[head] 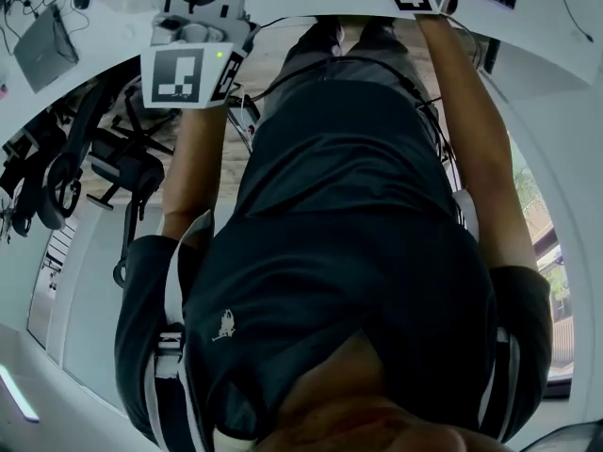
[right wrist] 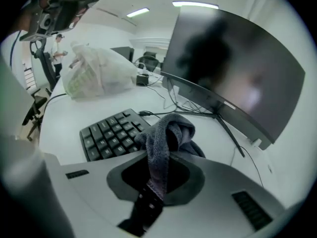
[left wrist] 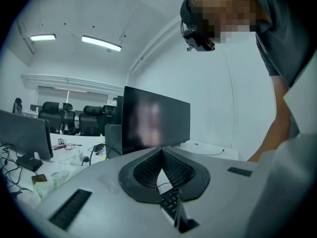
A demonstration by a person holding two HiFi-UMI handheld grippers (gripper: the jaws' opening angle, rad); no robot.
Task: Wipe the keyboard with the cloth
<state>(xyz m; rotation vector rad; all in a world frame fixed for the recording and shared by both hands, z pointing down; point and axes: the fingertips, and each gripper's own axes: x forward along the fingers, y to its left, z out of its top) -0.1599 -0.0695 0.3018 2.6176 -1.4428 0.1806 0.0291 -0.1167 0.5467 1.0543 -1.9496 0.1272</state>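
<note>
While the right claw (right wrist: 158, 157) pinched the grey cloth (right wrist: 167, 133) between its jaws, the bunched fabric hung over the counter (right wrist: 59, 123) at one end of the black keyboard (right wrist: 110, 135). In that view it overlapped the nearest keys, but whether it touched them could not be told. The left claw (left wrist: 161, 153) had its jaws pressed together on nothing, with a slice of keyboard showing below their tips and a dark monitor (left wrist: 156, 120) beyond.

Wiping looked barely begun, if at all. To do the step well, the cloth's loose fold, not the hard jaw tips, should probably be lowered flat onto the key tops. It could then be drawn along the rows from this end towards the far one, with light pressure so that no key snagged and the board was not pushed across the counter. The empty left claw might steady the keyboard's edge. The cable (right wrist: 151, 114) at the keyboard's back and the stand legs (right wrist: 218, 118) lay near, and a plastic bag (right wrist: 99, 71) sat further off, so strokes would be best kept short of them.
</note>
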